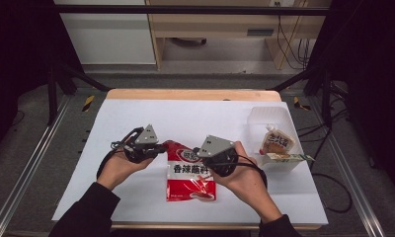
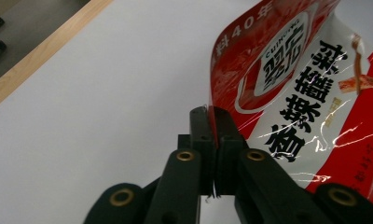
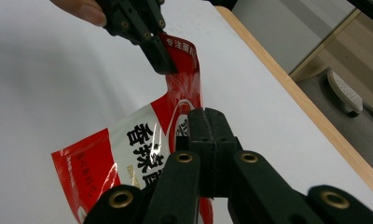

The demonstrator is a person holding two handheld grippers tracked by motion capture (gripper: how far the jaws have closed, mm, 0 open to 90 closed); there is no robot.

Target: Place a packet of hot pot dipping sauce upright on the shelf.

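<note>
A red-and-white seasoning pouch [image 1: 190, 173] with black characters lies in the middle of the white table top [image 1: 136, 116], its top end lifted. My left gripper [image 1: 162, 148] is shut on the pouch's top left corner. In the left gripper view the jaws [image 2: 211, 116] pinch the thin edge of the pouch [image 2: 306, 84]. My right gripper [image 1: 205, 157] is shut on the top right edge. In the right gripper view its jaws [image 3: 208, 116] clamp the pouch [image 3: 128, 149], and the left gripper [image 3: 159, 58] holds the far corner, with the film stretched between the two.
A clear plastic tub [image 1: 267, 116] stands at the right of the table, holding a brown-and-white sachet [image 1: 276, 140] and a flat pack [image 1: 284, 158] at its front. The wooden table edge [image 1: 190, 94] runs along the far side. Dark frame rails flank the table.
</note>
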